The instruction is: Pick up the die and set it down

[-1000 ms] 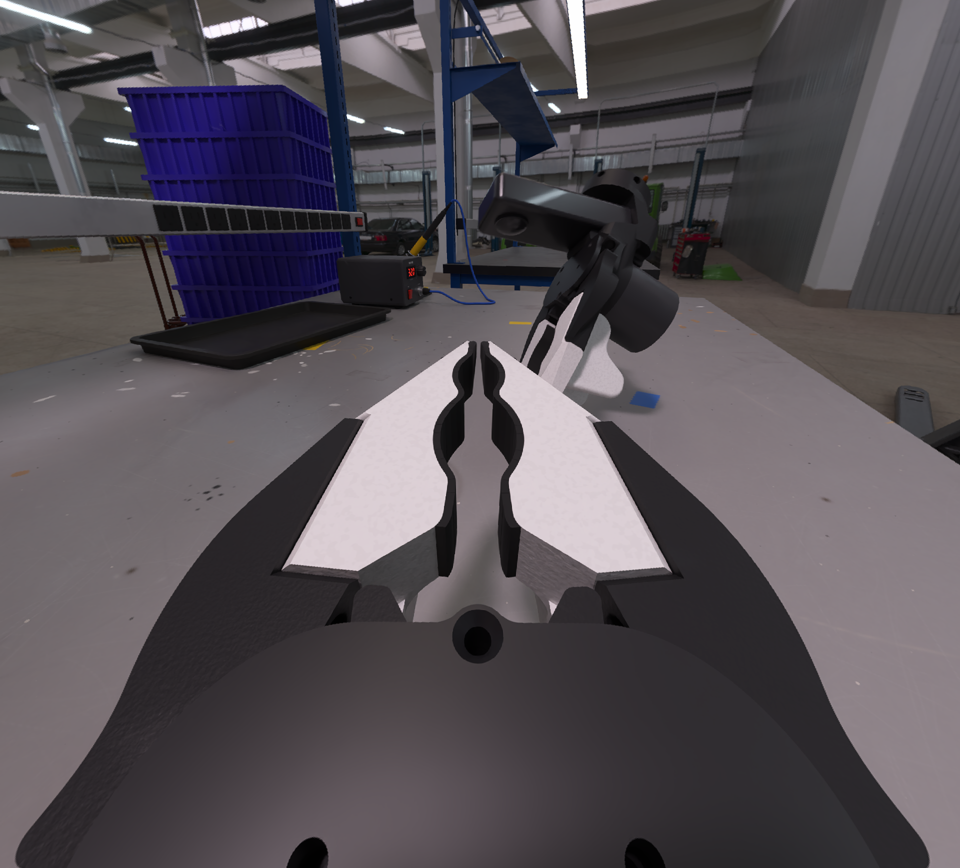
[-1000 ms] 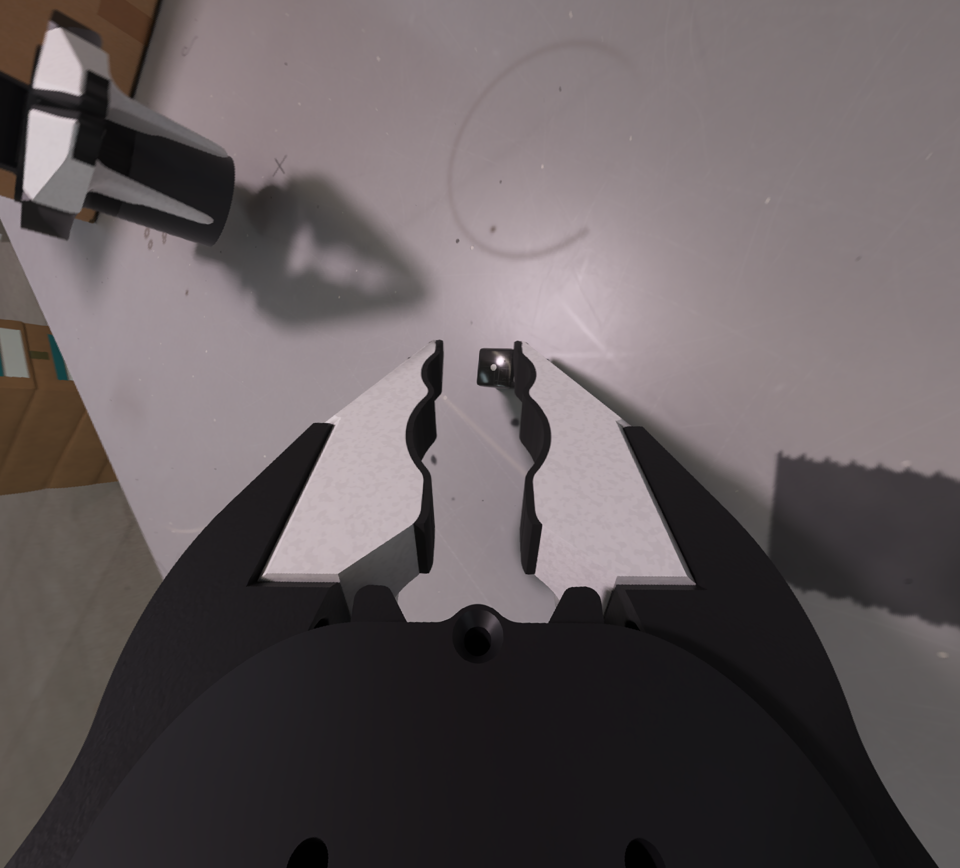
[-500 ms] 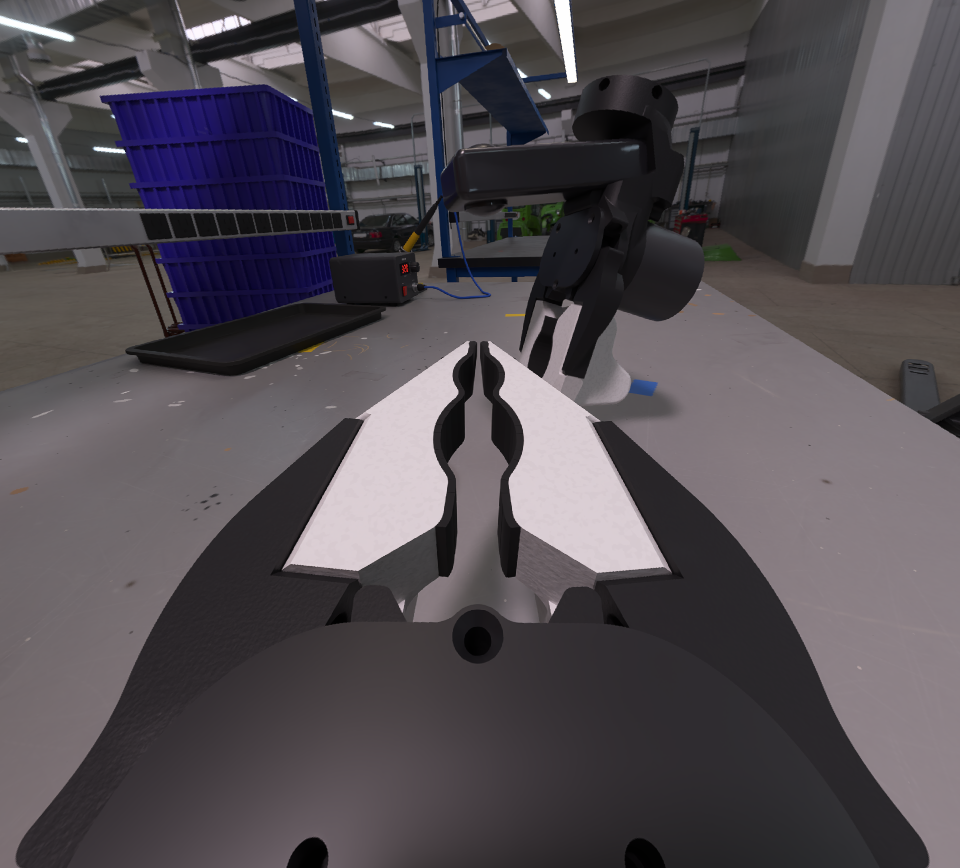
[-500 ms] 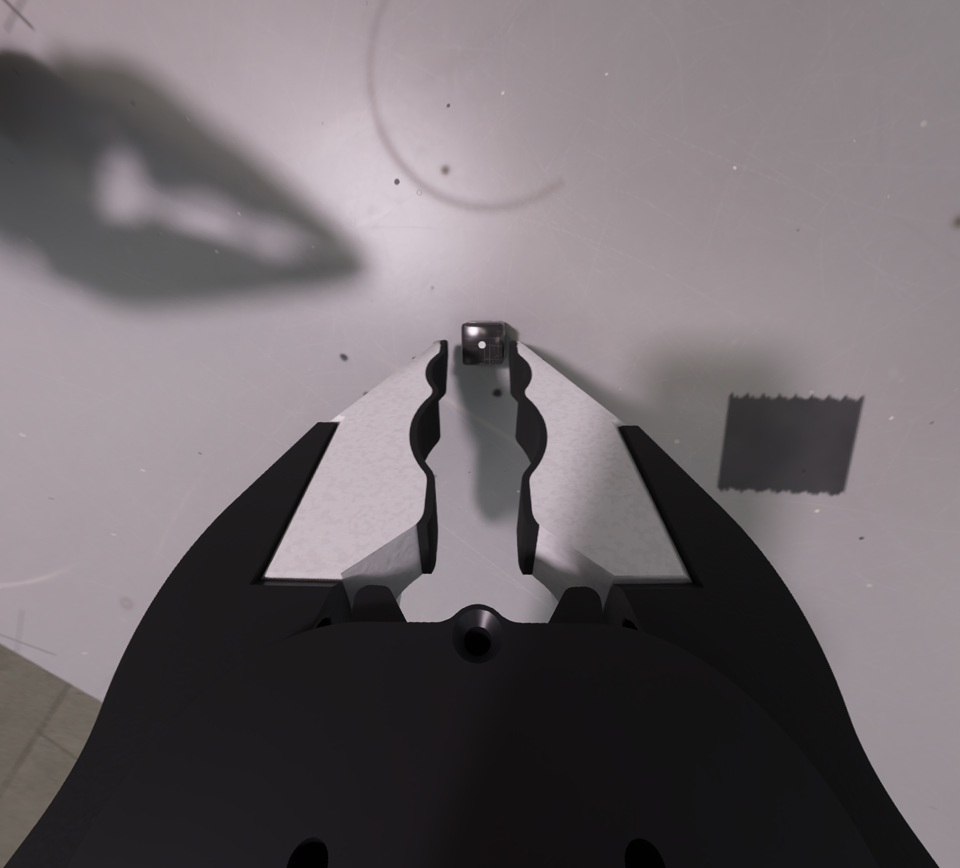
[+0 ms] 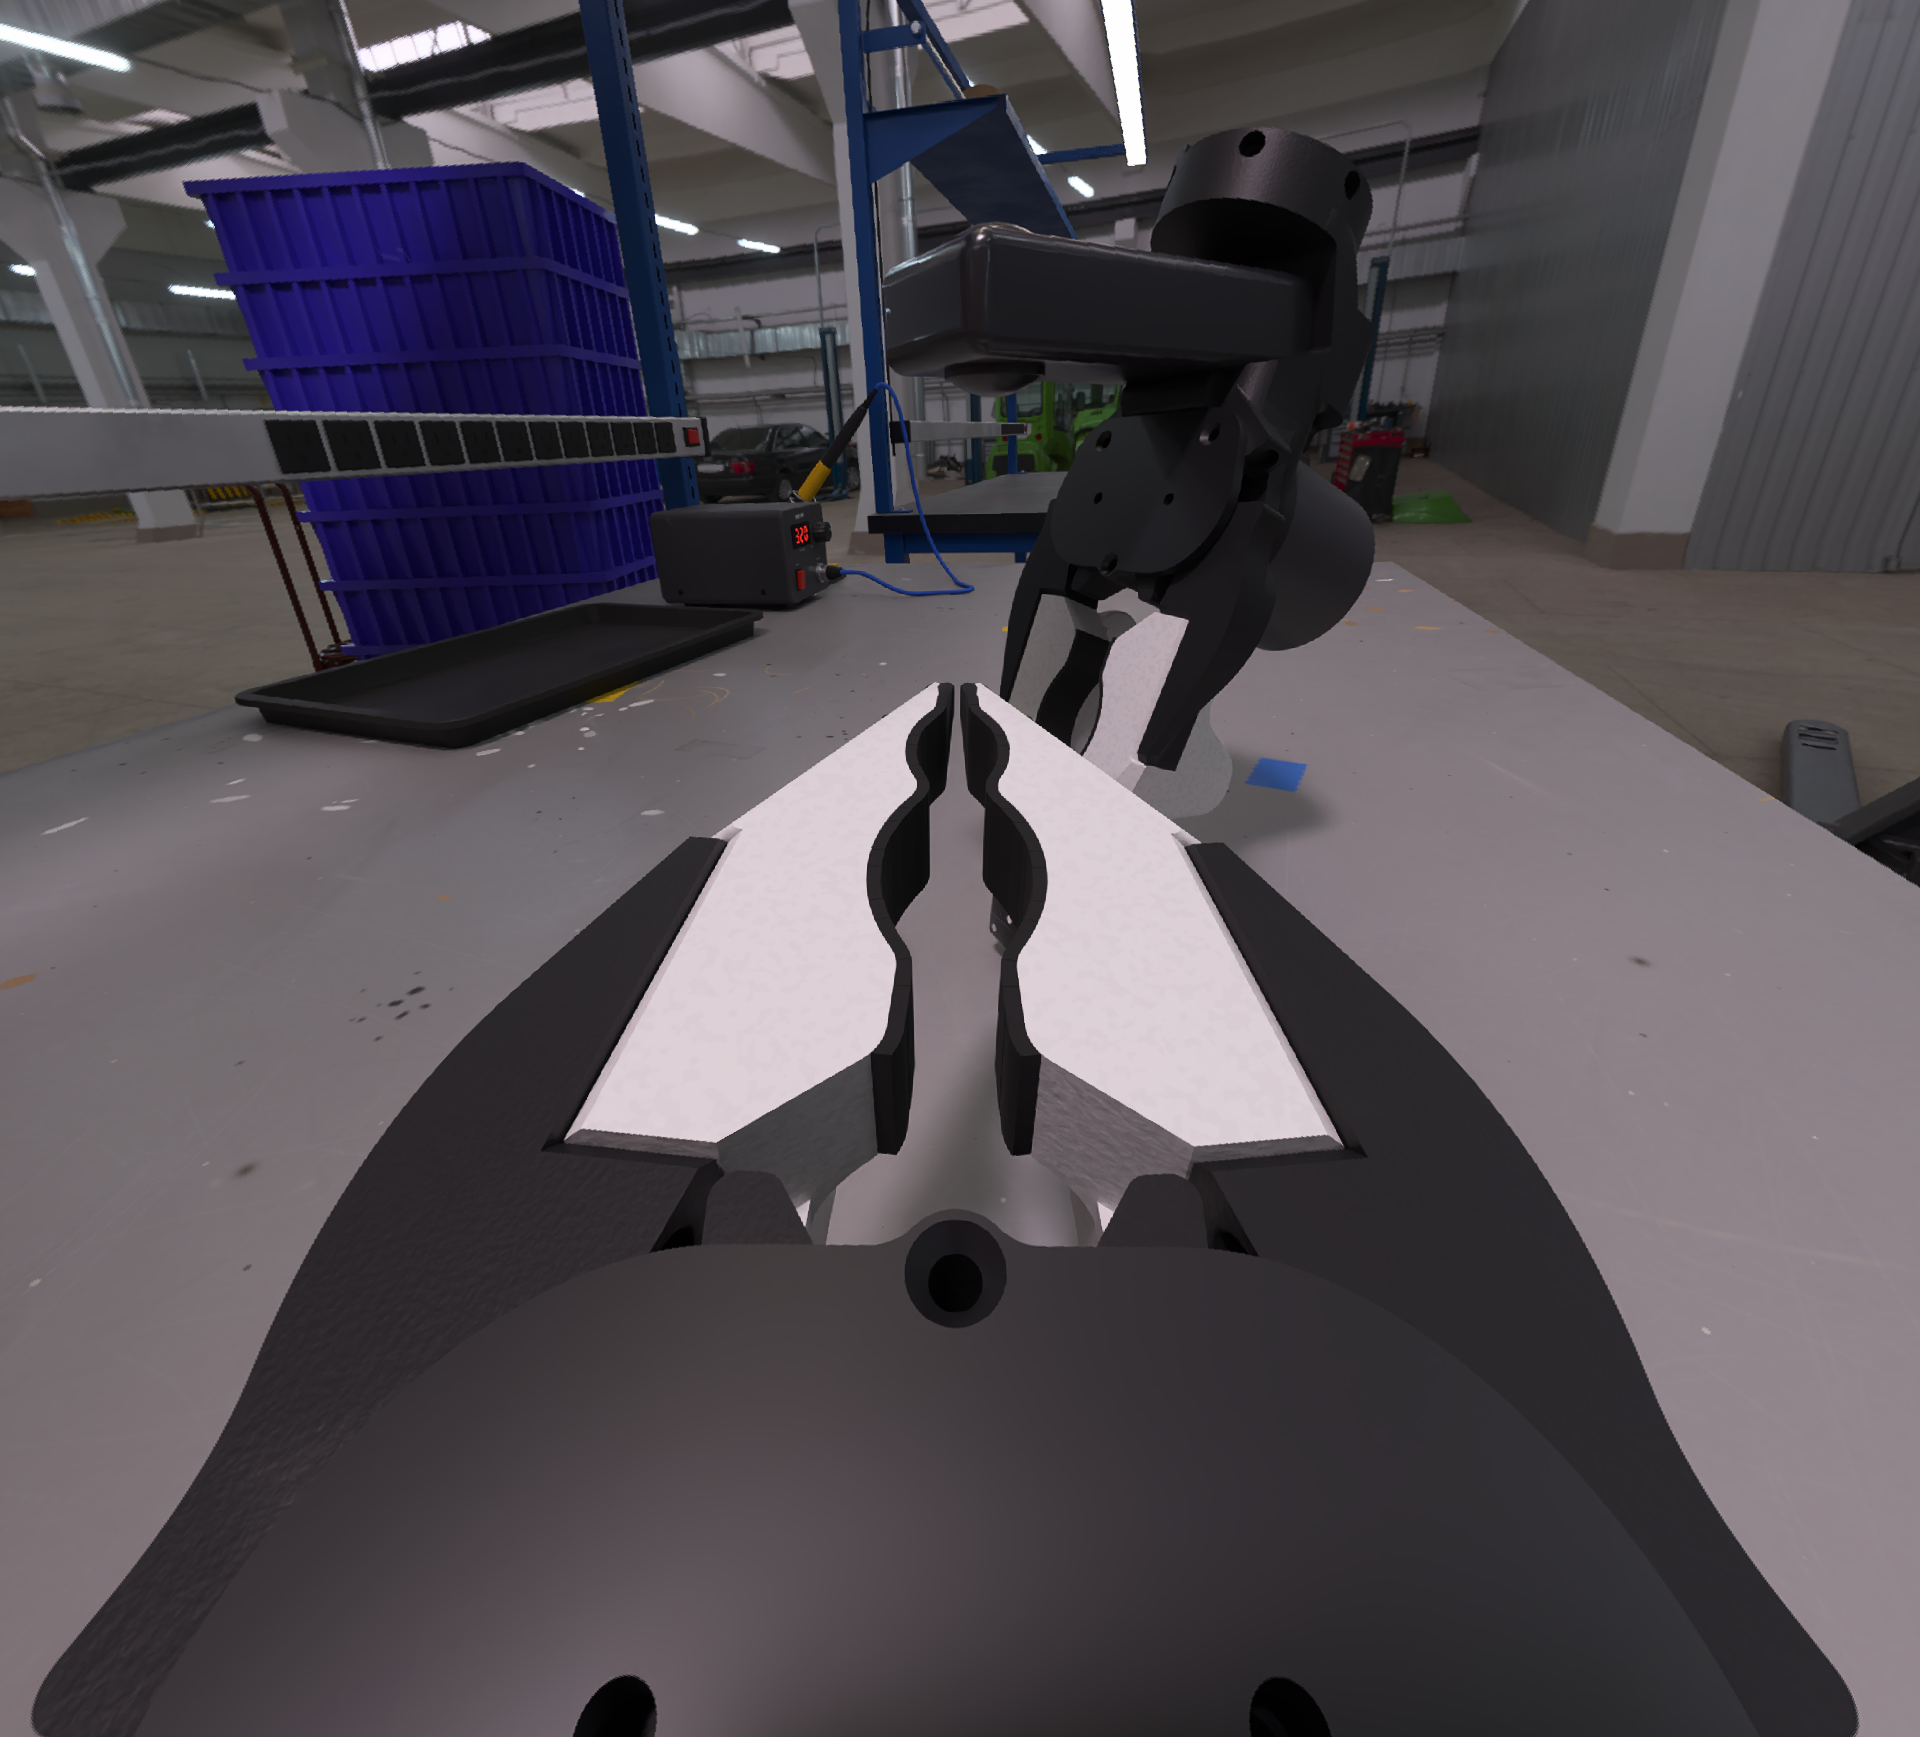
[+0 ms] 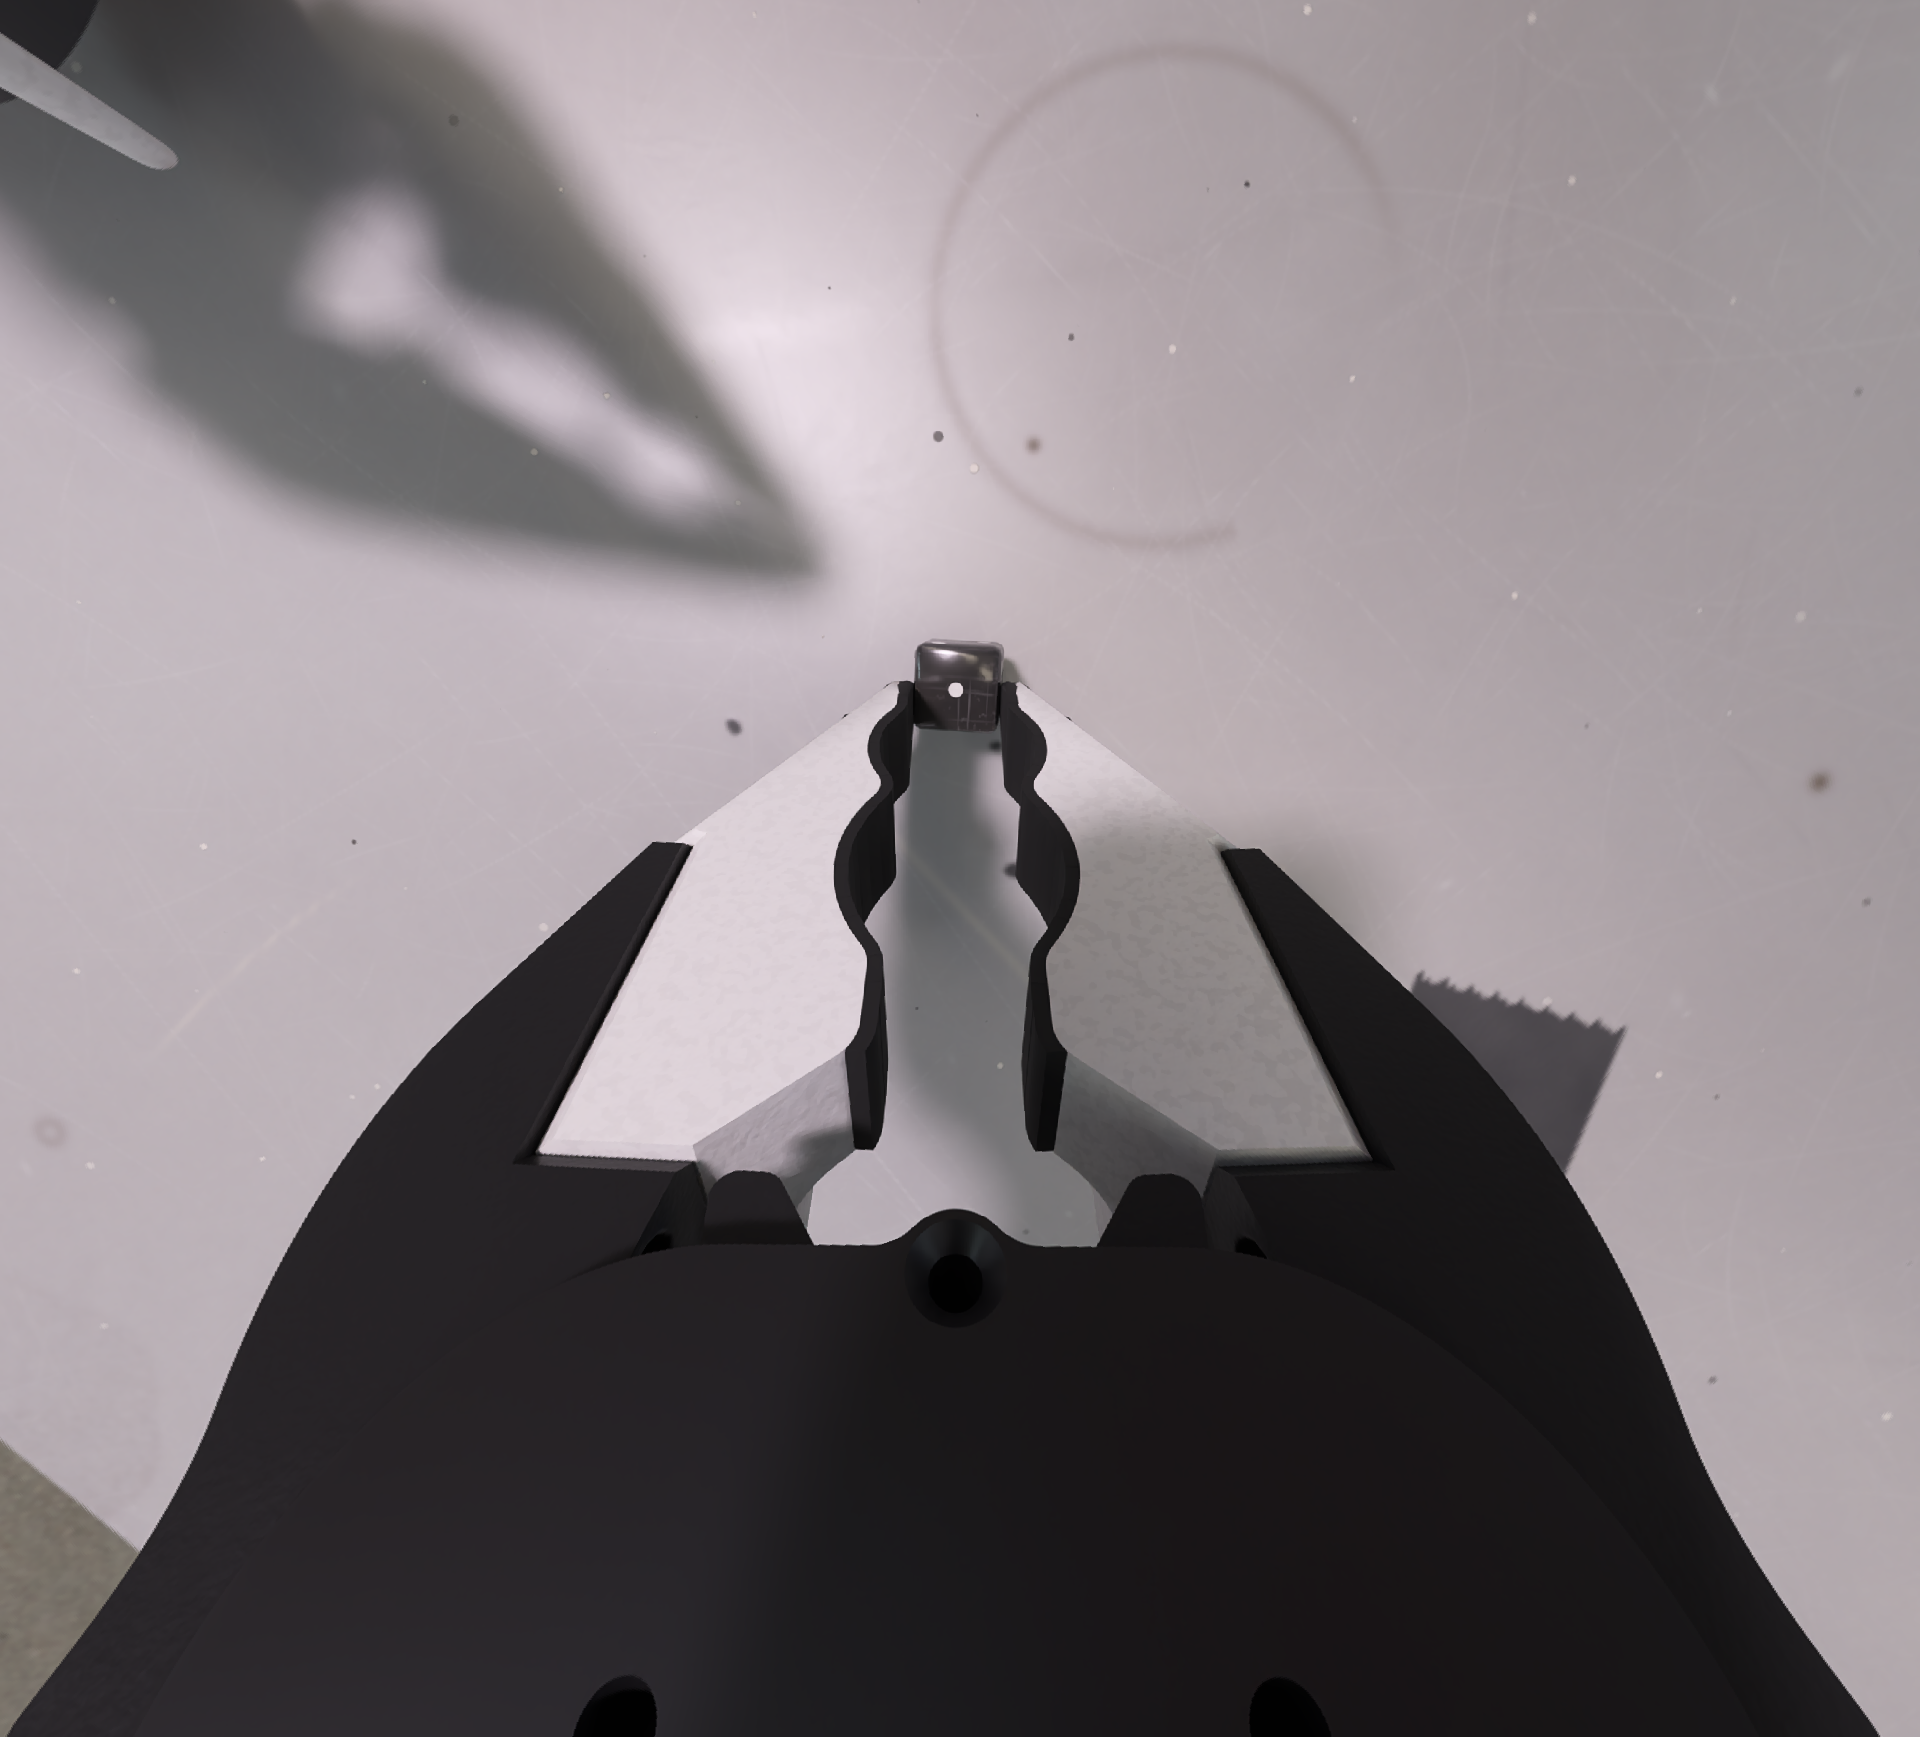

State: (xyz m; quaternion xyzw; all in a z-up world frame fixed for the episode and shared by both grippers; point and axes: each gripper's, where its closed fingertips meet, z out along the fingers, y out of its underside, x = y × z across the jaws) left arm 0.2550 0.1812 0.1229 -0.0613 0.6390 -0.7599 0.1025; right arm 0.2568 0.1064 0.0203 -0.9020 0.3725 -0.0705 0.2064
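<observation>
One small dark die (image 6: 956,688); two tongs, left tongs (image 5: 954,688) and right tongs (image 6: 956,692); one grey worktop (image 5: 312,908); one stack of blue crates (image 5: 436,399); one black tray (image 5: 499,671); one soldering station (image 5: 743,553); one blue tape patch (image 5: 1276,774)

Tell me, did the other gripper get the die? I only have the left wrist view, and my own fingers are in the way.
Observer: Yes. In the right wrist view the die sits right between the tips of the right gripper, touched on both sides.
Operator: What does it look like?
Observer: It is dark and shiny, with one white dot on the face toward the camera.
Operator: Is there anything past it?
Observer: A faint ring mark is on the table, a little beyond the die and to the right.
</observation>
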